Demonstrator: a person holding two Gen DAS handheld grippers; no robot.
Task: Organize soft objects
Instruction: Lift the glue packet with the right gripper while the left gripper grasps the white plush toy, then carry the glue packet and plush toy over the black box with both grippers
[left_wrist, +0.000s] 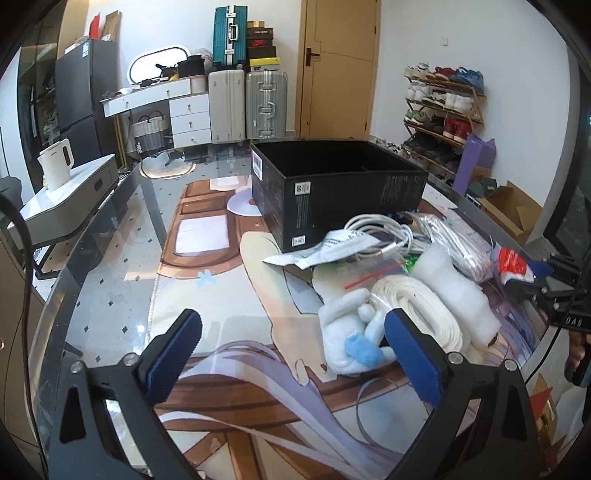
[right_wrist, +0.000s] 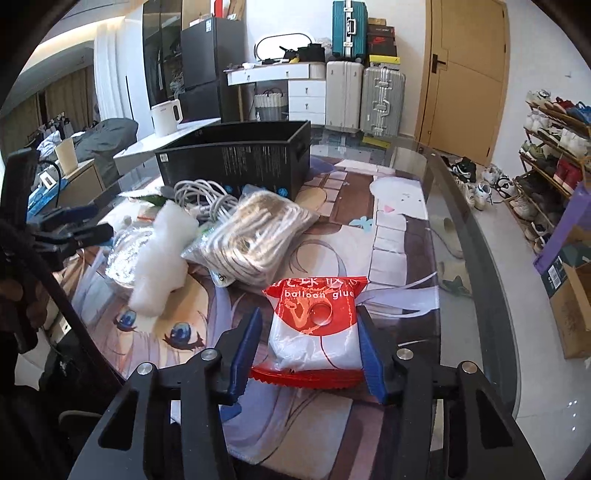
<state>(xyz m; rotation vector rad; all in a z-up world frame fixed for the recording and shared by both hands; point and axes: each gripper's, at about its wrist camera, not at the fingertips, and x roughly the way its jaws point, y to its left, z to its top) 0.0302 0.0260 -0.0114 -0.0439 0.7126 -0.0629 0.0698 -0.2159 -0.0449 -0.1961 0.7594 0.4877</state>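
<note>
Glass table (right_wrist: 476, 258), printed mat (right_wrist: 391, 229) on it. Black open-top box (right_wrist: 236, 158) stands at twelve o'clock on the mat, long axis left-right. Soft pile just before it: bagged rope coil (right_wrist: 255, 236), white cable bundle (right_wrist: 207, 195), foam wrap (right_wrist: 162, 254).

Right gripper (right_wrist: 310, 332) pinches the balloon glue packet (right_wrist: 317, 325) at six o'clock; pads press both long edges. Packet's long axis runs six to twelve, red header pointing toward twelve.

Left gripper (left_wrist: 291, 347) spread wide, nothing between the jaws; white plush toy (left_wrist: 354, 336) lies beside its right pad at three o'clock.
</note>
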